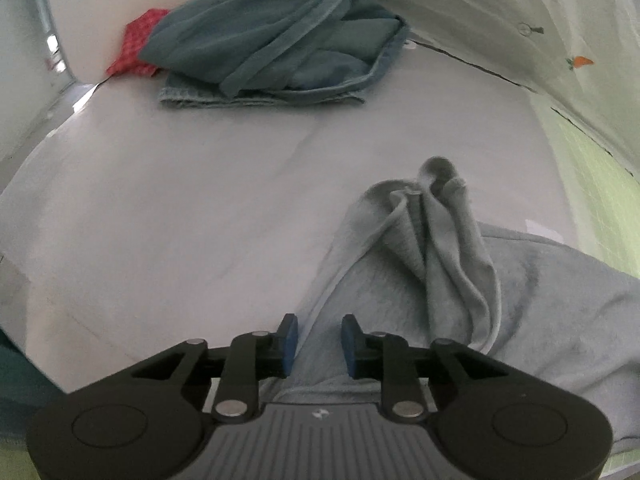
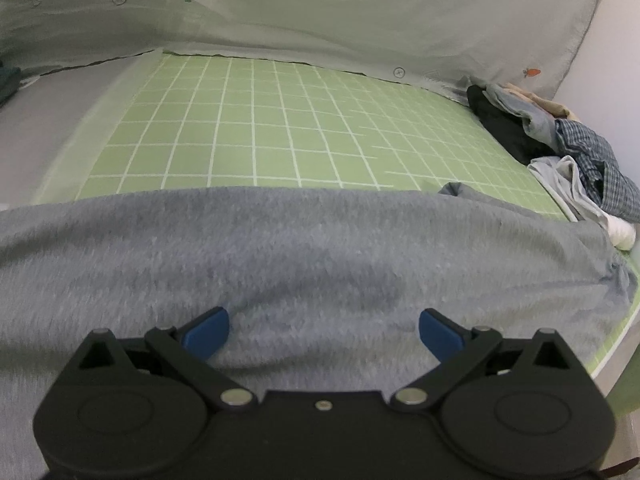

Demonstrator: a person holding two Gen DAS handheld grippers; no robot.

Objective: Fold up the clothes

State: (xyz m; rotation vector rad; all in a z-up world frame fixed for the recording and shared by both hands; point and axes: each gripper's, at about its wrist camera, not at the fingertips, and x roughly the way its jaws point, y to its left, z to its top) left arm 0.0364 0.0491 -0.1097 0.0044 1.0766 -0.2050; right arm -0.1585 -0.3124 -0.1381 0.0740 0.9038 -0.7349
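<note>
A pale white bed sheet (image 1: pixel 160 220) covered the left side of the surface, and a light green mat with a white grid (image 2: pixel 256 128) lay on the right. A cream quilt printed with small carrots (image 2: pixel 360 20) was heaped along the far edge. The soft grey fleece garment (image 2: pixel 300 260) was spread across the near part of the mat, one bunched end (image 1: pixel 444 224) reaching onto the sheet. A folded teal-blue cloth (image 1: pixel 280 44) sat far off over a red patterned cloth (image 1: pixel 138 44). A pile of dark, checked and white clothes (image 2: pixel 568 148) lay at the right edge. The left gripper (image 1: pixel 319 346) stood narrowly parted over the garment's edge, pinching nothing. The right gripper (image 2: pixel 324 332) was spread wide above the fleece.
</note>
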